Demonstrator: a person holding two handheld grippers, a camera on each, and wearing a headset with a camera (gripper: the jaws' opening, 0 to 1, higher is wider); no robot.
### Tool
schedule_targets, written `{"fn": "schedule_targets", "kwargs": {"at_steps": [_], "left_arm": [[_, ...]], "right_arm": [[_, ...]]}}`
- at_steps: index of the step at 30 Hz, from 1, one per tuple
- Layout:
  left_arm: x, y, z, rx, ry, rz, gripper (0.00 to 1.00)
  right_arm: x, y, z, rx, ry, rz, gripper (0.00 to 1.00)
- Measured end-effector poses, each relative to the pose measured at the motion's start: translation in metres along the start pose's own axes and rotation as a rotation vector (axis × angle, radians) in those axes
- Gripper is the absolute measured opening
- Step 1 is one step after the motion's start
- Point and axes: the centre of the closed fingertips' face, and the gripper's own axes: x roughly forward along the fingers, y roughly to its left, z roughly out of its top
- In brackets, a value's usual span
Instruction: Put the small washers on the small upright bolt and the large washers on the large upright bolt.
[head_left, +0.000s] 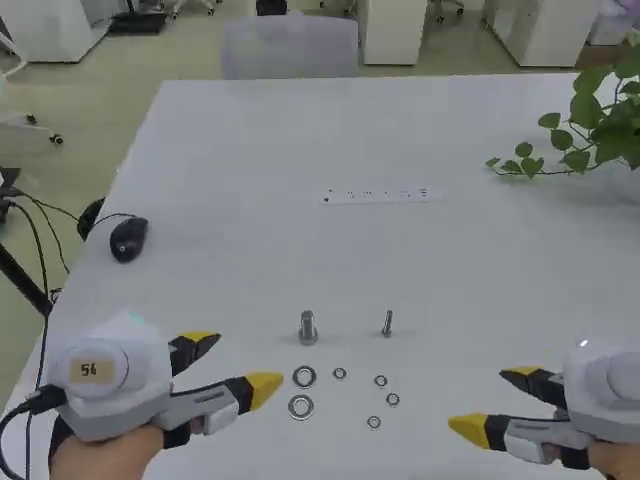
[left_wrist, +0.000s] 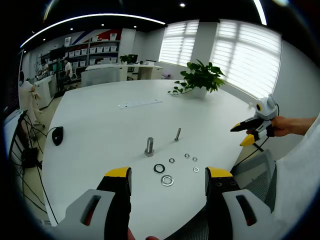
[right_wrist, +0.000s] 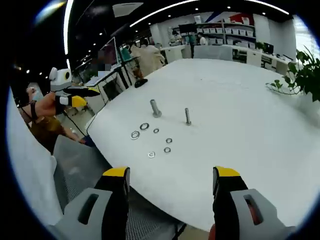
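The left gripper (head_left: 235, 365) and right gripper (head_left: 490, 400) hover at the counter's (head_left: 300, 150) near edge, fingers apart and empty. Between them the large bolt (head_left: 307, 327) and small bolt (head_left: 387, 322) stand upright, with two large washers (head_left: 304, 376) and four small washers (head_left: 380, 380) lying flat just in front.

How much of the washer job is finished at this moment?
Nothing is done: the large bolt and the small bolt stand bare. Nothing is in hand: the left gripper and right gripper are open, empty. Left: two large washers and four small washers, lying on the table.
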Motion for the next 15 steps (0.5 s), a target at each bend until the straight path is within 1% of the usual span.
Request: {"fn": "schedule_targets", "kwargs": {"at_steps": [5, 7, 11, 15], "left_arm": [[0.0022, -0.0024, 0.0018, 0.024, 0.014, -0.023, 0.58], [0.0025, -0.0031, 0.004, 0.033, 0.011, -0.028, 0.58], [0.0033, 0.0, 0.0077, 0.033, -0.002, -0.021, 0.58], [0.0031, 0.0005, 0.0079, 0.025, -0.008, -0.012, 0.58]], "right_arm": [[-0.0002, -0.0002, 0.0013, 0.007, -0.015, -0.01, 0.66], [0.0001, 0.0, 0.001, 0.011, -0.019, -0.012, 0.66], [0.0022, 0.0011, 0.0005, 0.008, -0.017, -0.012, 0.66], [0.005, -0.0011, 0.0012, 0.0, -0.022, -0.012, 0.66]]}}
